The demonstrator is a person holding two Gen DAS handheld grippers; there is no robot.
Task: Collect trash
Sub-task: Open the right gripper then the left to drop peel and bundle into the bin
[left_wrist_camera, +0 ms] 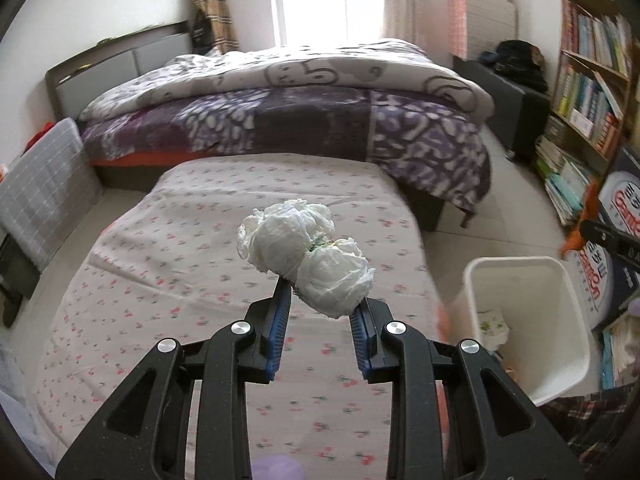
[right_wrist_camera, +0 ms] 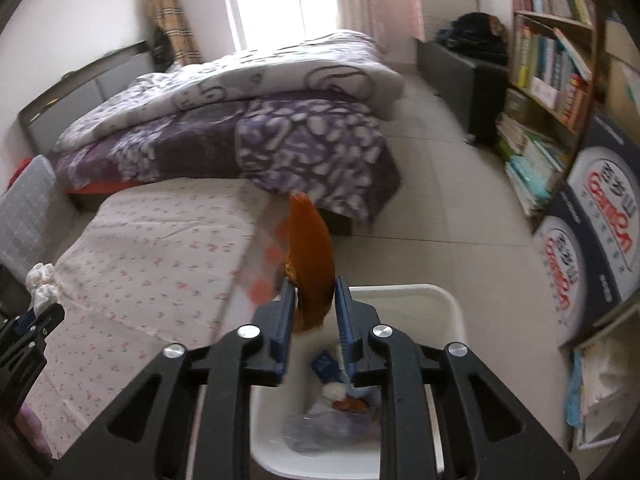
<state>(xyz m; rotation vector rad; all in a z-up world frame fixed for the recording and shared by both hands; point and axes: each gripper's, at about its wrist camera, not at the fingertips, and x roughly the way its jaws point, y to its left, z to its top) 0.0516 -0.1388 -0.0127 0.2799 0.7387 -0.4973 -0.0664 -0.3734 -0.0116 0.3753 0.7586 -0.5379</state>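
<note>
Above the low mattress covered in a pale cherry-print sheet (left_wrist_camera: 192, 280), the left wrist view shows the left gripper (left_wrist_camera: 323, 298) with its blue-padded fingers clamped on a wad of crumpled white tissue paper (left_wrist_camera: 308, 256), which is lifted clear of the sheet over the middle of the mattress. Just off the mattress's right edge stands a white rectangular plastic waste bin (left_wrist_camera: 560, 320) on the tiled floor, with some printed scraps lying inside. Beyond the mattress's far edge sits a bed heaped with a purple and white patterned quilt (left_wrist_camera: 304, 120). From the right wrist view, the right gripper (right_wrist_camera: 312, 308) pinches a bright orange crinkled wrapper (right_wrist_camera: 312, 248) between its narrow-set fingers, directly over the far rim of the bin (right_wrist_camera: 452, 312), in which blue, white and orange litter already lies. At that view's left edge the left gripper (right_wrist_camera: 30, 320) appears with the tissue wad (right_wrist_camera: 40, 284), over the mattress's near-left part. Stacked books fill a wooden bookshelf (right_wrist_camera: 552, 80) on the right.
</note>
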